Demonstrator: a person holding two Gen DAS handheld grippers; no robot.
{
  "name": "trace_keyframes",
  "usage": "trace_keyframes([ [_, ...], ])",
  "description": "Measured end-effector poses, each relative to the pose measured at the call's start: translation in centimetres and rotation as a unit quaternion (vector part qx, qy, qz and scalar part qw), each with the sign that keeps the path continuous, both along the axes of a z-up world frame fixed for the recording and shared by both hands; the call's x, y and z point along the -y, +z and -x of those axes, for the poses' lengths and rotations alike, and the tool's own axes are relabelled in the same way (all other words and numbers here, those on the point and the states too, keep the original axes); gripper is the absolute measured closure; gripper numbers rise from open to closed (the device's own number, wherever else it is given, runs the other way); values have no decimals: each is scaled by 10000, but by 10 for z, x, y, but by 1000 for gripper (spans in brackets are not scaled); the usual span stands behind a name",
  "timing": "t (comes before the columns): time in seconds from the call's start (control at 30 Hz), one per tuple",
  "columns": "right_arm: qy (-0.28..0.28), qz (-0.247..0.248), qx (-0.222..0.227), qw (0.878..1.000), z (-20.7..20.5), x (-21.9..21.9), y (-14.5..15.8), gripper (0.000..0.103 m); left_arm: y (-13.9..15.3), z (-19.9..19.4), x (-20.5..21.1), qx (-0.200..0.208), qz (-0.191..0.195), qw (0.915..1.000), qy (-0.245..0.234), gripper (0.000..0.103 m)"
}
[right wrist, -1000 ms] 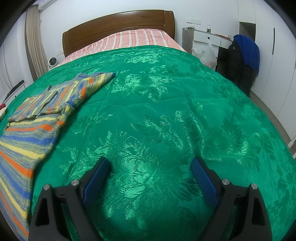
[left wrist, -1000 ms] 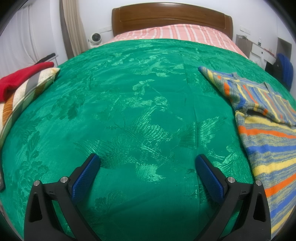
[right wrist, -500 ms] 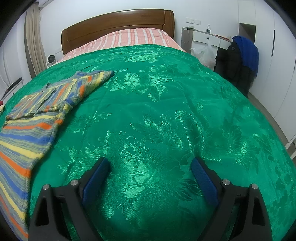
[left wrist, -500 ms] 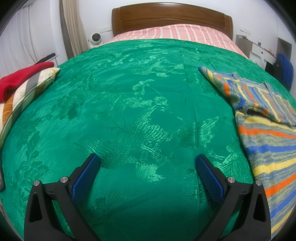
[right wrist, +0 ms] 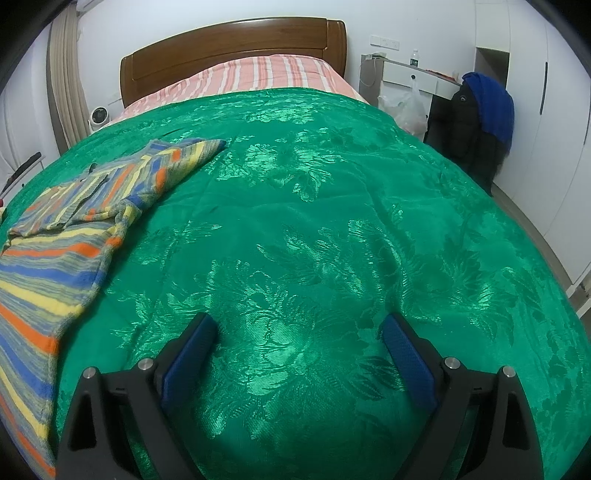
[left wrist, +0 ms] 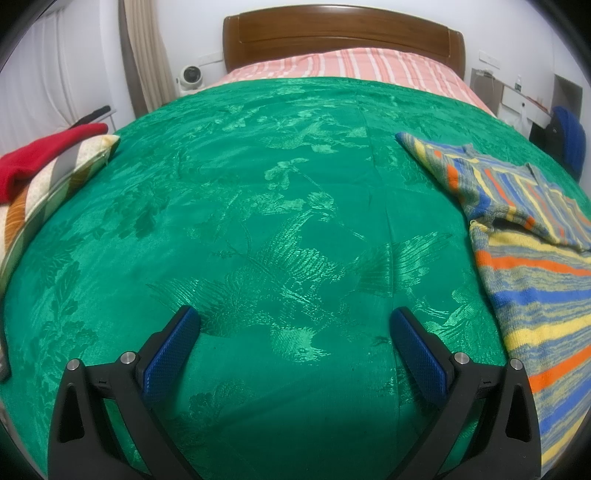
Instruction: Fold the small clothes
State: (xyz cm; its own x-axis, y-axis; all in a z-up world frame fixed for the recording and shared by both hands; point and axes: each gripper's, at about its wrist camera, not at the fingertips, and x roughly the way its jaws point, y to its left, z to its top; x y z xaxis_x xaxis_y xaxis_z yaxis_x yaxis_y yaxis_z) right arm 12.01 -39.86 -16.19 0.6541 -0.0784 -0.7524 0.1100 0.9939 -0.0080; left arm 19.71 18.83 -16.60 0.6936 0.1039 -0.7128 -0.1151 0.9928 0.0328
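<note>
A striped knit sweater (left wrist: 532, 258) in blue, yellow and orange lies flat on the green bedspread (left wrist: 280, 206), with one sleeve folded across its chest. It is at the right of the left wrist view and at the left of the right wrist view (right wrist: 62, 236). My left gripper (left wrist: 293, 321) is open and empty over bare bedspread, left of the sweater. My right gripper (right wrist: 297, 326) is open and empty over bare bedspread (right wrist: 332, 206), right of the sweater.
A red garment (left wrist: 40, 155) lies on a striped cushion (left wrist: 48, 192) at the bed's left edge. The wooden headboard (left wrist: 343, 33) and pink striped sheet (left wrist: 351, 68) are at the far end. A desk (right wrist: 413, 77) and a chair with dark and blue clothes (right wrist: 484, 122) stand right of the bed.
The right gripper has shifted a little to the right, so the sweater sits further left in its view. The left gripper has not moved.
</note>
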Motion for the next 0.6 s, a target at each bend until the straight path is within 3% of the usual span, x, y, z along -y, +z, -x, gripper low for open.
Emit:
trace_keyframes([
  [0.6,-6,-24,54,10000,2,2,0,11,0,0,0,0,1,10000,-2,0],
])
